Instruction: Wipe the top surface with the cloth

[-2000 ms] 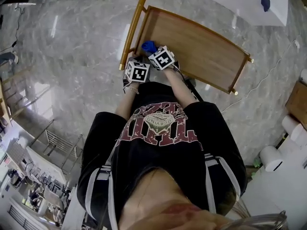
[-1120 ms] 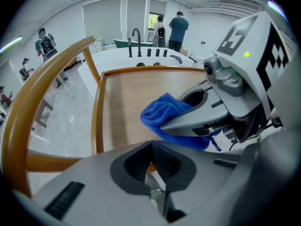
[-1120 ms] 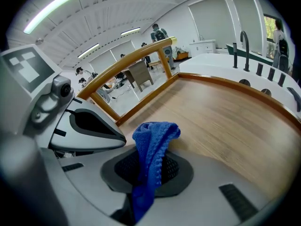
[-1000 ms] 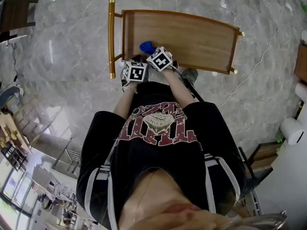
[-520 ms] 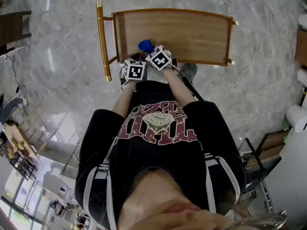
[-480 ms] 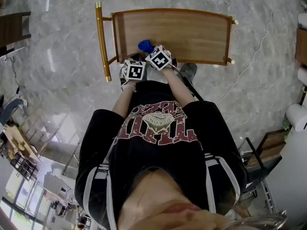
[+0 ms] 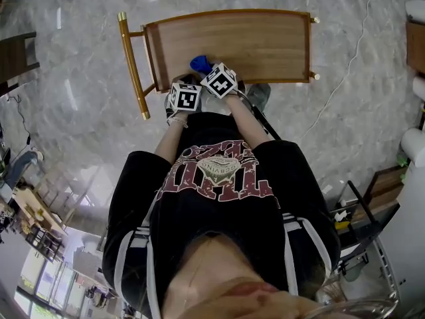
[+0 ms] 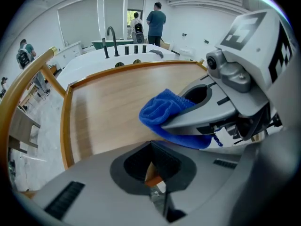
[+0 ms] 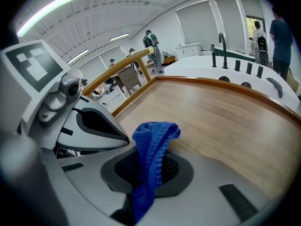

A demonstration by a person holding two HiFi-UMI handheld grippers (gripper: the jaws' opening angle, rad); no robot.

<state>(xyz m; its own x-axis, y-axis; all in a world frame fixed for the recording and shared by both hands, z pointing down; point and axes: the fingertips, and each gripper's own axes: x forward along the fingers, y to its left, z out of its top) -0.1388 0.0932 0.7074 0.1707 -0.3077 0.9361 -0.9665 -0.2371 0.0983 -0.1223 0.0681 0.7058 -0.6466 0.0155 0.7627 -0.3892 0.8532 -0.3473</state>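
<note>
While the person stood at the near long side of the wooden top (image 7: 252,45), both grippers sat side by side over its near-left corner. At the top's left end ran a gold handle bar (image 7: 131,65), standing just outside the raised rim (image 7: 229,11) that boxed the wood in like a shallow tray. The left gripper (image 7: 184,84) hung closest to that corner, its jaws brought together with nothing between them; only a sliver of the rim showed past them in the left gripper view (image 8: 153,173). Just beside it, further along the near edge, the right gripper (image 7: 207,69) had its jaws clamped on the blue cloth (image 7: 199,62). The cloth (image 9: 153,140) rose from the jaws in a bunched fold over the near-left part of the top; whether it touched the wood could not be told. Beyond the cloth, bare wood stretched to the right-hand rim.
</note>
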